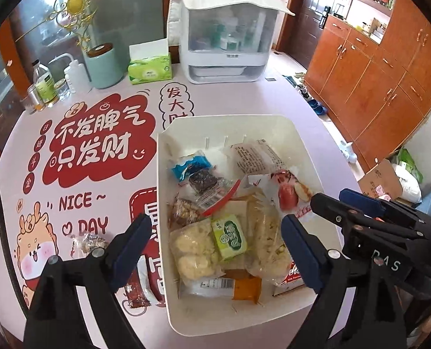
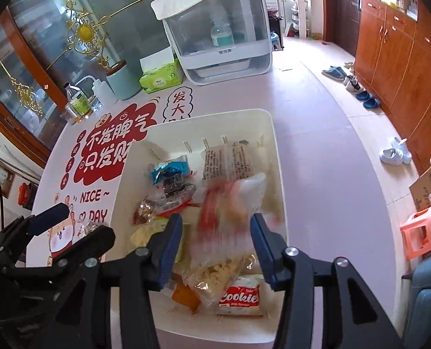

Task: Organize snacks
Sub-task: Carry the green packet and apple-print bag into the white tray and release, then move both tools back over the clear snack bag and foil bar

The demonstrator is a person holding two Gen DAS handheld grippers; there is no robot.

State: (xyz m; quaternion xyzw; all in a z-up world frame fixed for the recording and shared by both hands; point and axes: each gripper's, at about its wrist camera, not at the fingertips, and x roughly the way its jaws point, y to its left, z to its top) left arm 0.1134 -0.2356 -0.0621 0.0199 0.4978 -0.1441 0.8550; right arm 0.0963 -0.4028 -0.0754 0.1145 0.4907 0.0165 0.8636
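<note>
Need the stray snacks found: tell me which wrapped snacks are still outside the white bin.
Two: the clear-wrapped nutty snack on the "DAY" print and the red-brown bar by the white bin's left wall. All others lie inside.

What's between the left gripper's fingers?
Left wrist view: the bin wall, a puffed-snack bag and a green packet lie inside the open left gripper.

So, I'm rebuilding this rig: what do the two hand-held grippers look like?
Both match: the left hand-held gripper and right hand-held gripper have black angular linkage arms with silver rivets and dark blue pads on their fingers. White letters mark the right one's body, partly hidden.
</note>
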